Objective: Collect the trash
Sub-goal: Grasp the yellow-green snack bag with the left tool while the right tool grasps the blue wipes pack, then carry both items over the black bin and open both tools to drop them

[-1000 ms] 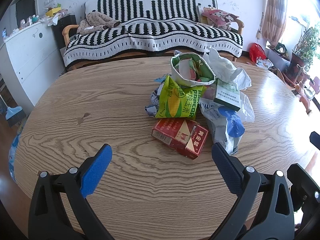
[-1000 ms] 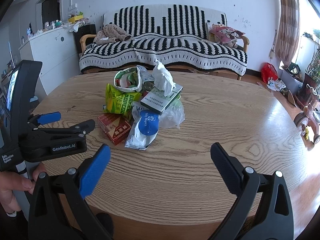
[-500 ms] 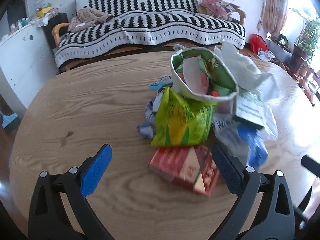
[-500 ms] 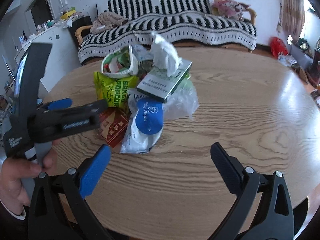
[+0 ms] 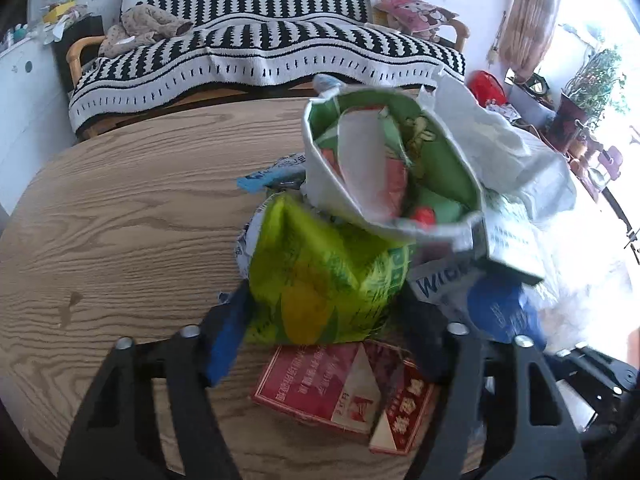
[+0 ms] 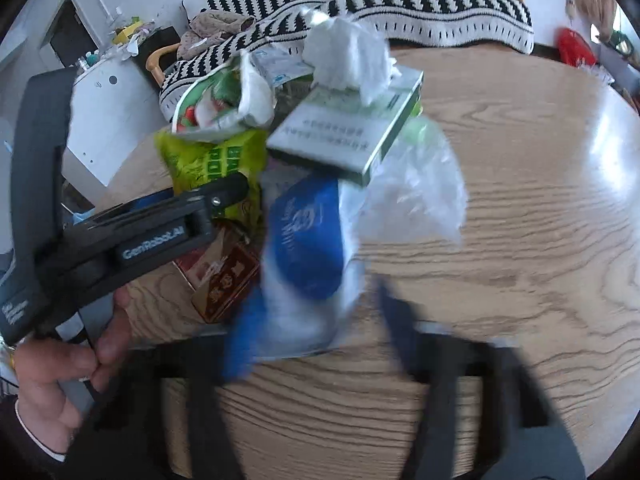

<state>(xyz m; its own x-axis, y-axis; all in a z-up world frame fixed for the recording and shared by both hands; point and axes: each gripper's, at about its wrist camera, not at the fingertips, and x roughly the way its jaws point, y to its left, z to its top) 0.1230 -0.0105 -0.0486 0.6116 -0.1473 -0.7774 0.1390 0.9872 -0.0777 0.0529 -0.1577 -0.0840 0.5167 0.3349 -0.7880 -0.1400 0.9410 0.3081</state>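
Observation:
A pile of trash lies on the round wooden table [image 5: 120, 220]. My left gripper [image 5: 324, 332] is closing its jaws, with the yellow-green popcorn bag [image 5: 320, 280] between them and a red carton [image 5: 340, 388] lying below. An opened green-and-white snack bag [image 5: 384, 168] sits on top of the pile. My right gripper [image 6: 316, 332], blurred, is also closing, and the white wipes pack with a blue lid [image 6: 304, 240] is between its fingers. A flat green-edged box [image 6: 348, 128] carries crumpled white tissue [image 6: 348, 56]. In the right wrist view the left gripper [image 6: 160, 220] is held by a hand [image 6: 60, 368].
A sofa with a black-and-white striped throw [image 5: 260, 48] stands behind the table. A white cabinet [image 5: 20, 100] is at the left. Potted plants [image 5: 592, 88] and a red bag [image 5: 486, 84] sit on the floor at the right. Bare tabletop [image 6: 520, 200] stretches right of the pile.
Both grippers have moved forward and down onto the pile. Their jaws, wide before, have narrowed around the popcorn bag and the wipes pack.

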